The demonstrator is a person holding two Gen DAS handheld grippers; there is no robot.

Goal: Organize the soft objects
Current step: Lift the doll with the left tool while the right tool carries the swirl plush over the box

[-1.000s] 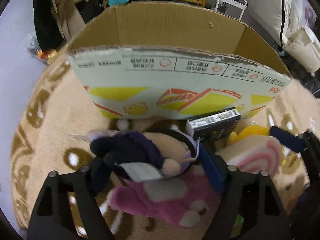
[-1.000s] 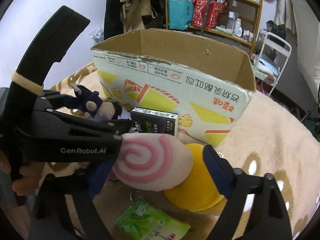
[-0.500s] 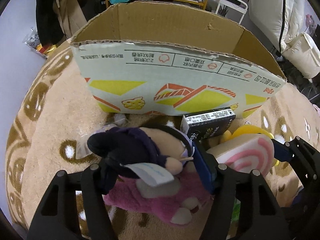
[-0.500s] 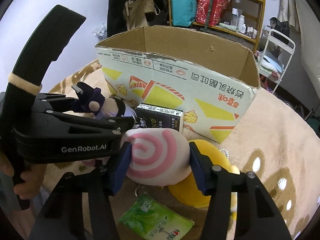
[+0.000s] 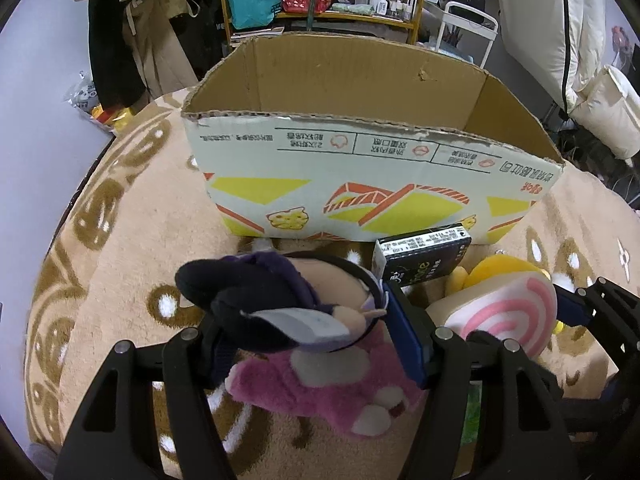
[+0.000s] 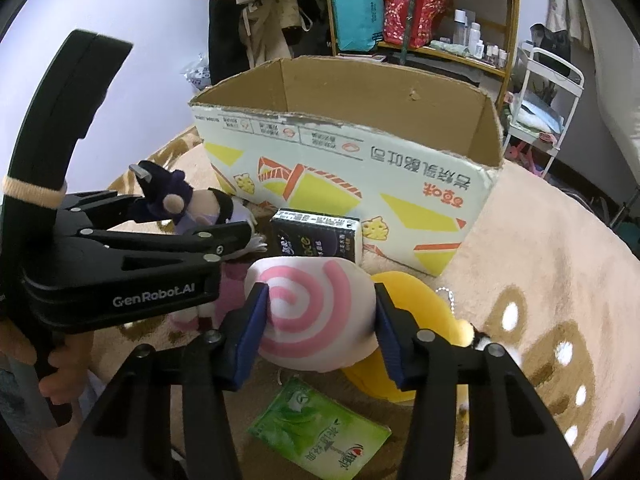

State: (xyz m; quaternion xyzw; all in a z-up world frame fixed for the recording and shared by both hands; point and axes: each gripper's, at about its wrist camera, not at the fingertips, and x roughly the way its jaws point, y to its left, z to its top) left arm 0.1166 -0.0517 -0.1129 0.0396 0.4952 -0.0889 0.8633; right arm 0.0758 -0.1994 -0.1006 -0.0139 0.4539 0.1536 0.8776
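My left gripper (image 5: 308, 328) is shut on a dark-haired plush doll (image 5: 280, 300) and holds it above a pink plush (image 5: 328, 392) on the rug. The doll also shows in the right wrist view (image 6: 188, 204). My right gripper (image 6: 318, 332) is shut on a white plush with a pink swirl (image 6: 316, 312), which also shows in the left wrist view (image 5: 508, 316). A yellow plush (image 6: 412, 320) lies under it. An open cardboard box (image 5: 360, 184) stands just behind both grippers.
A black carton (image 6: 316, 236) leans at the box's front. A green packet (image 6: 320, 436) lies on the beige patterned rug (image 6: 540, 260). Shelves (image 6: 420, 12), hanging clothes and a white cart (image 6: 548, 92) stand behind the box.
Both grippers have risen and pulled back from the box. The right gripper has closed on the swirl plush and lifted it off the yellow plush. The left keeps the doll.
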